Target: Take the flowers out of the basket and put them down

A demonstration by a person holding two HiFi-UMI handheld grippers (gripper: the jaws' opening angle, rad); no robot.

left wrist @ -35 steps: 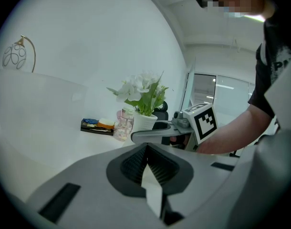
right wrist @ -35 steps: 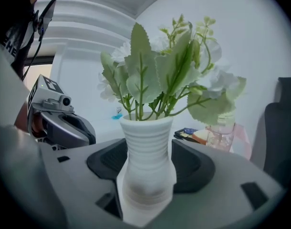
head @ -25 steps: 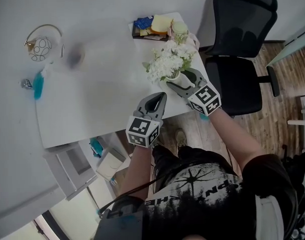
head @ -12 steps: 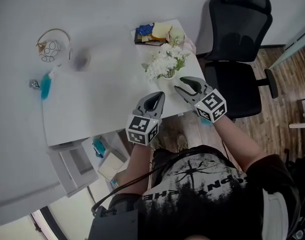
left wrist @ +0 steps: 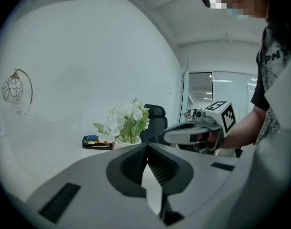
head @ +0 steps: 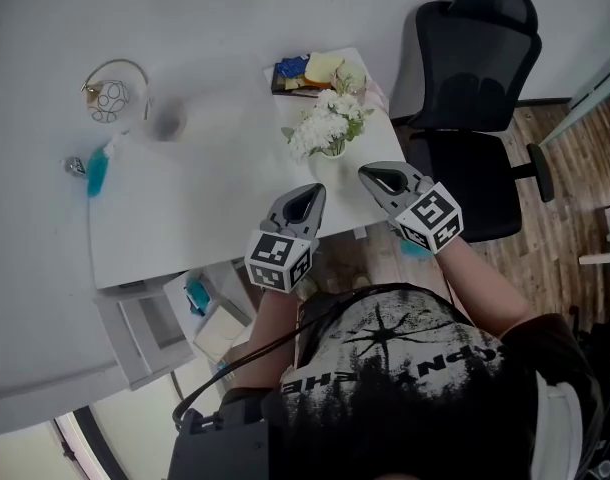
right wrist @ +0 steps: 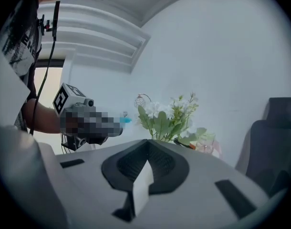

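Note:
White flowers (head: pixel 325 125) with green leaves stand upright in a small white pot-like basket (head: pixel 332 154) near the right edge of the white table (head: pixel 205 198). They also show in the left gripper view (left wrist: pixel 124 120) and the right gripper view (right wrist: pixel 164 118). My right gripper (head: pixel 373 173) hovers just short of the pot, off the table's corner; its jaws have just been closing and are shut with nothing between them (right wrist: pixel 148 144). Over the table's near edge, left of the pot, my left gripper (head: pixel 307 193) is also shut and empty (left wrist: pixel 146 147).
A black office chair (head: pixel 475 78) stands right of the table. A dark tray of snacks (head: pixel 303 68) lies behind the flowers. A wire ornament (head: pixel 110 96) and a blue item (head: pixel 97 176) sit at the table's left. A drawer unit (head: pixel 150 323) is below the near edge.
The right gripper, open around the base of the pot a second ago, has pulled back toward me and shut empty. The left gripper has lifted a little.

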